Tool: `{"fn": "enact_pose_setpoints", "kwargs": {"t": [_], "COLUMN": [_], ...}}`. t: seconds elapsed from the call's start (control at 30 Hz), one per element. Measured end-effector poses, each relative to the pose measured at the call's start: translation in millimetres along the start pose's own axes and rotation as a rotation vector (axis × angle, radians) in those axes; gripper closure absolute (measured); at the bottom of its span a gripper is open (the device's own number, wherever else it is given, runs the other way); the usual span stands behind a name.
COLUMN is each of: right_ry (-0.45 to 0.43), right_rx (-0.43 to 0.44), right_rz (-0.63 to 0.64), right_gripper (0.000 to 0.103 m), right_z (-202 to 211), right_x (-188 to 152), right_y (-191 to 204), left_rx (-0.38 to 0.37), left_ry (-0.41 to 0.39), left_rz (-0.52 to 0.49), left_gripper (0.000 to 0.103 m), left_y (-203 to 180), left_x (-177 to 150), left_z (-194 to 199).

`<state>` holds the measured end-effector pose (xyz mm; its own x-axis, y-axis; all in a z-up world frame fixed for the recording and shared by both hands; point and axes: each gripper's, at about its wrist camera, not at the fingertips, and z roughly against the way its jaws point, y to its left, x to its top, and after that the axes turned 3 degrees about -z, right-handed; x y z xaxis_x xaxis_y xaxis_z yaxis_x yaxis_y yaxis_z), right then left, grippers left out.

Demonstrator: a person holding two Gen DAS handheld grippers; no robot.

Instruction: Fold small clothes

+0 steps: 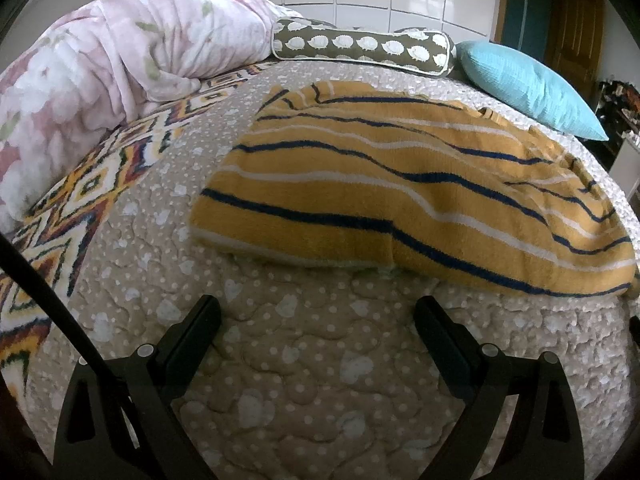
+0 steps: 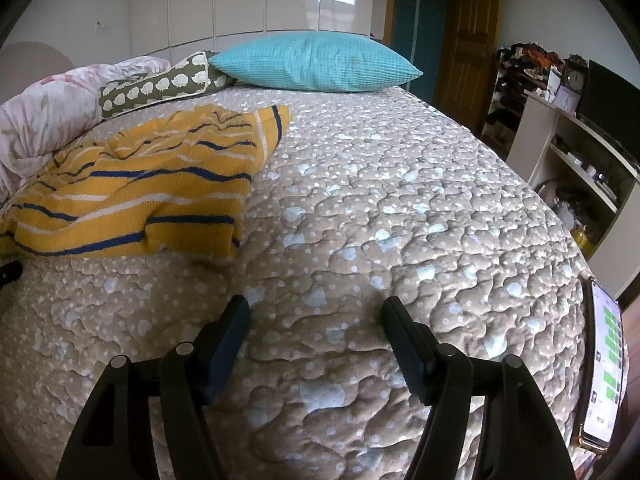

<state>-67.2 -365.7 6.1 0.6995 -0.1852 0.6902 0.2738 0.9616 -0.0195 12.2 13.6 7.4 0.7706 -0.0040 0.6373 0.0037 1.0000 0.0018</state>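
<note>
A striped sweater (image 1: 416, 184), mustard yellow with navy and white bands, is laid on a bed covered by a beige quilted bedspread (image 1: 312, 360) dotted in white. In the left wrist view the left gripper (image 1: 318, 312) is seen at the bottom of the frame with its jaws spread wide and nothing between them; the sweater's near edge is found just ahead of it, not touching, and stretches off to the right. In the right wrist view the right gripper (image 2: 316, 312) is likewise held wide and empty above bare bedspread, and the sweater (image 2: 136, 188) is placed ahead and well to its left, apart from it.

The sweater's long axis is run roughly across the bed, from near left to far right in the left view, with its stripes following that line. The garment is rumpled rather than flat, and one corner is pointed toward the far pillows.

Beyond the sweater, a turquoise pillow (image 2: 316, 62) and an olive bolster with white patches (image 1: 364, 46) are set along the far side. A pink floral duvet (image 1: 104, 76) is heaped at the left, beside a zigzag-patterned blanket (image 1: 76, 200). A phone (image 2: 602, 368) with a lit screen is rested at the bed's right edge.
</note>
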Motion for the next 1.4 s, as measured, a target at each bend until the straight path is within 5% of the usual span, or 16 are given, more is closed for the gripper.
{"fn": "enact_pose_setpoints", "kwargs": {"t": [0.27,0.6,0.73,0.8,0.93,1.1,1.4], "right_ry": [0.086,0.128,0.159,0.167,0.141,0.051,-0.105], "right_rx": [0.045,0.220,0.312,0.337,0.347,0.346,0.090], "right_rz": [0.007,-0.037,-0.021,0.071,0.310,0.609,0.947], "right_gripper": [0.027,0.027,0.026,0.026,0.026,0.027,0.048], "right_z": [0.9,26.5,29.9,32.1,36.9,42.9,11.3], "right_x": [12.0,35.5,50.1,53.5,45.8,23.7,-5.9], "right_y": [-6.3,23.4,66.6,103.3,187.9,297.5,405.7], "left_rx": [-0.087,-0.249,-0.178,-0.171,-0.013,0.016,0.013], "left_ry": [-0.039,-0.096,-0.062,-0.114,-0.165,-0.163,-0.213], "left_rz": [0.062,0.173,0.208,0.222,0.286,0.437,0.568], "left_gripper": [0.006,0.006,0.009,0.008,0.008,0.008,0.008], "left_y": [15.2,39.3,55.0,71.0,113.4,166.0,206.5], "left_x": [-2.5,-11.5,-23.6,-23.9,-23.9,-38.8,-58.0], "left_z": [6.3,16.1,51.1,72.6,92.0,94.5,104.3]}}
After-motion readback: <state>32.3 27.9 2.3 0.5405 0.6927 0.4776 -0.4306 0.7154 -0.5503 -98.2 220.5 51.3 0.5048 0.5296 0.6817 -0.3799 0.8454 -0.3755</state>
